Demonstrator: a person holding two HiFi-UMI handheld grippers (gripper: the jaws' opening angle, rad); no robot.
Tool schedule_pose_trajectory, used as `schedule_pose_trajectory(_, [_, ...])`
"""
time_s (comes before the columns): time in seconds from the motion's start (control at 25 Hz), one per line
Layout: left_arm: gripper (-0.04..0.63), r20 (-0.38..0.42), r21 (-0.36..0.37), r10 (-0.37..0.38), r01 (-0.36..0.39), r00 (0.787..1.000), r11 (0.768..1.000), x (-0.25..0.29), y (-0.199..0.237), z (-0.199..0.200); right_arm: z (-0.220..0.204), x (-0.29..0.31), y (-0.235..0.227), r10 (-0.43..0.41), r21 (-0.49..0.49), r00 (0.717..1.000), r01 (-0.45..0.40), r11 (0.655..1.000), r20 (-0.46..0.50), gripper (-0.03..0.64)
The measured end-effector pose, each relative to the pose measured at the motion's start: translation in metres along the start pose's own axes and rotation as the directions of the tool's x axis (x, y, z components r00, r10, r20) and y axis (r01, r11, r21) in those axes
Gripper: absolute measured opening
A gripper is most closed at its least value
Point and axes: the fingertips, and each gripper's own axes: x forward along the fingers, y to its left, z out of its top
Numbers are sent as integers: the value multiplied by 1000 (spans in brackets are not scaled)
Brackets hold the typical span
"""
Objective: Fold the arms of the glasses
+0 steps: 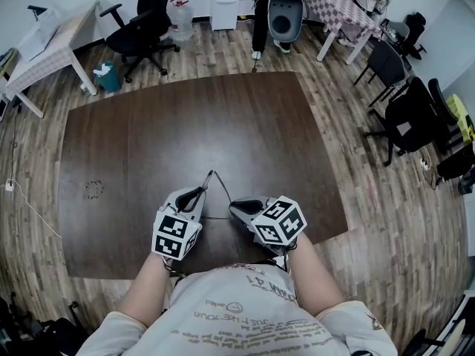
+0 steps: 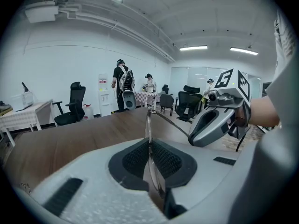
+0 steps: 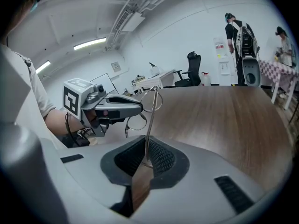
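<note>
Thin wire-framed glasses [image 1: 214, 182] hang just above the dark table, near its front edge, between my two grippers. My left gripper [image 1: 197, 193] is shut on the front of the glasses; in the left gripper view a lens [image 2: 150, 158] stands edge-on between the pads. One arm [image 2: 172, 121] runs from the hinge across to my right gripper [image 2: 202, 133]. In the right gripper view that arm [image 3: 148, 125] rises from between the pads of my right gripper [image 3: 145, 155], which is shut on it, up to the lens rims [image 3: 154, 98] beside my left gripper [image 3: 117, 107].
The brown table [image 1: 185, 117] stretches away ahead of me, with a faint ring mark [image 1: 93, 190] at its left. Office chairs [image 1: 141, 24] [image 1: 404, 113], a light table [image 1: 52, 47] and a checkered table [image 1: 341, 10] stand around it. A person [image 1: 263, 13] stands at the back.
</note>
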Motion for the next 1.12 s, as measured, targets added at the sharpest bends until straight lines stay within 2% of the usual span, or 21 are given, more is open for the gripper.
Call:
schedule_pose_trajectory(0.32, [34,18,-33,23,-23,1000,999,2,-1,10,7,7,-2,-17,106,998,11,994,55,32])
schedule_pose_trajectory(0.72, [34,25,-51,44,-43,999,998,7,-4,14,9,17,-1,-22,249,996,-1,968,89,32])
schedule_pose_trajectory(1.12, [34,55,-69,37,-33,998,997,9,-10,21,18,28,8,-21,244,995,-3,970,98,32])
